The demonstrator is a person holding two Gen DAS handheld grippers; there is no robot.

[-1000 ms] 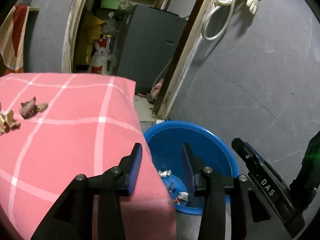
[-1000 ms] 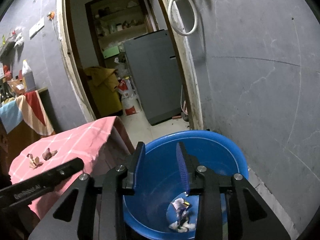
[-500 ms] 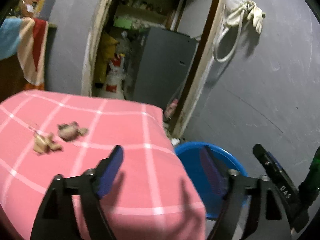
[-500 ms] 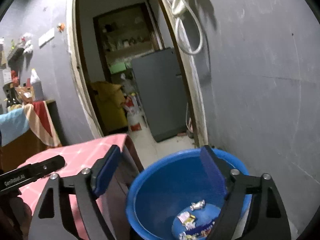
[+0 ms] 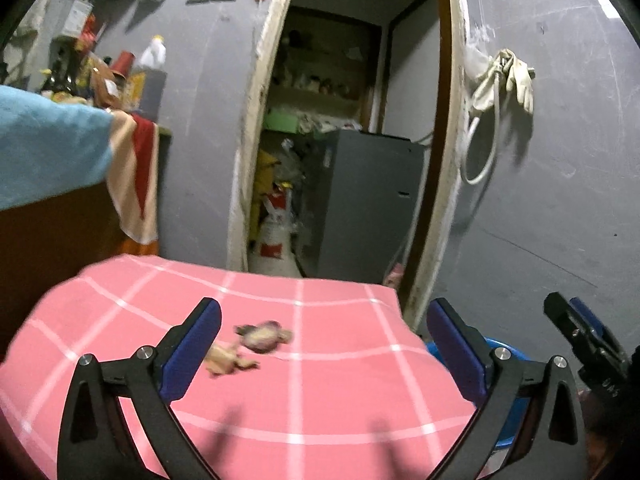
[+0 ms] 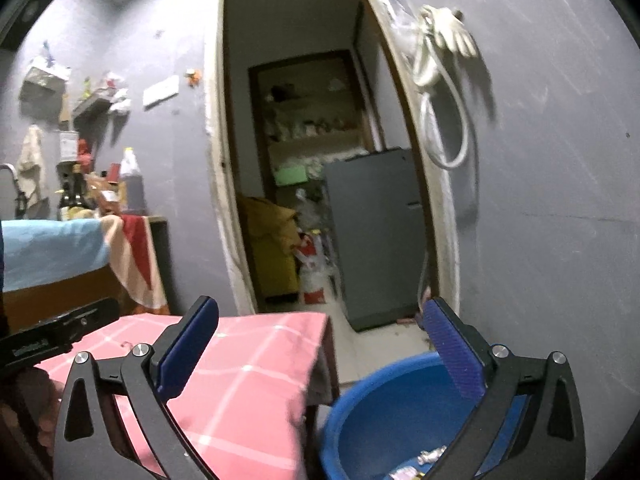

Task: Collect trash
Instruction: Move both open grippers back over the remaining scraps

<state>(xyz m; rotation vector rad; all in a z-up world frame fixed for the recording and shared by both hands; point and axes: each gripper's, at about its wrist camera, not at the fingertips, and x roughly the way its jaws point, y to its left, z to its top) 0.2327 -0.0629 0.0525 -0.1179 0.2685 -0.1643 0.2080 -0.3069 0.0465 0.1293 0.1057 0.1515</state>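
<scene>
Two crumpled scraps lie on the pink checked tablecloth [image 5: 320, 392]: a purplish wrapper [image 5: 264, 334] and a tan scrap [image 5: 224, 358] to its left. My left gripper [image 5: 324, 348] is open and empty, above the table, with both scraps between its fingers and a little ahead. My right gripper [image 6: 320, 352] is open and empty, above the gap between the table and the blue bucket [image 6: 384, 420]. Several wrappers [image 6: 428, 458] lie in the bucket's bottom. The bucket rim shows in the left wrist view [image 5: 508, 354].
A grey wall with a hanging hose and glove [image 5: 500, 92] stands on the right. An open doorway [image 6: 320, 184] shows a grey cabinet and clutter. A cloth-covered counter [image 5: 52, 152] with bottles is at the left. The right gripper's side [image 5: 584, 340] appears at right.
Both grippers opened wide from nearly closed. The left one swung left from the bucket to over the table, bringing the scraps between its fingers. The right one rose and tilted up over the bucket.
</scene>
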